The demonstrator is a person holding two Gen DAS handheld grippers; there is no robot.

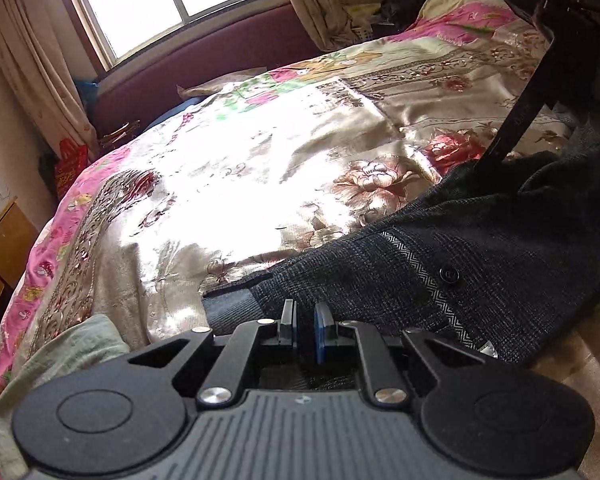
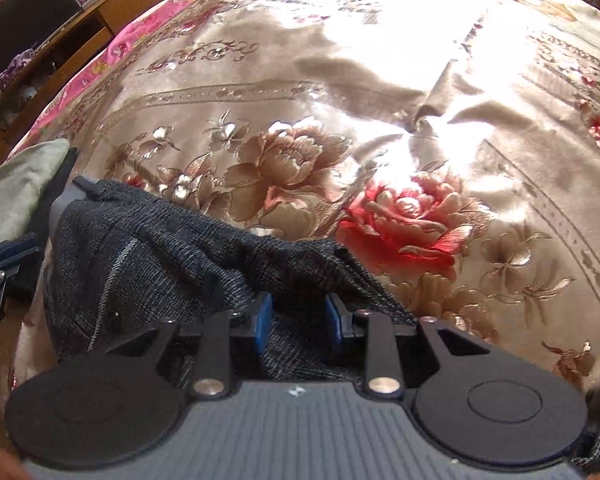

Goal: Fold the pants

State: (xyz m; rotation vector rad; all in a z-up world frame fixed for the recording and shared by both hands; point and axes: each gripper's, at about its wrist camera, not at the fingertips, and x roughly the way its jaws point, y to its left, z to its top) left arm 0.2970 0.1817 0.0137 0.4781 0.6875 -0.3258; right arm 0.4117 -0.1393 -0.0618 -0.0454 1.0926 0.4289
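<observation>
Pants of dark tweed lie bunched at the near edge of the floral bedspread, the left gripper pinched shut on their waistband while the right gripper stands apart over the cloth, so a one-sided lift could drag them crooked.

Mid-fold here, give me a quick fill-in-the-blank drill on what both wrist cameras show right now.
1. The dark grey woven pants lie on a shiny floral ____.
2. The left gripper has its blue-padded fingers nearly ____.
3. The right gripper holds its fingers apart, with pants ____ between them.
4. A round black ____ sits beside the herringbone waistband lining.

Missing words: bedspread; shut; fabric; button
</observation>
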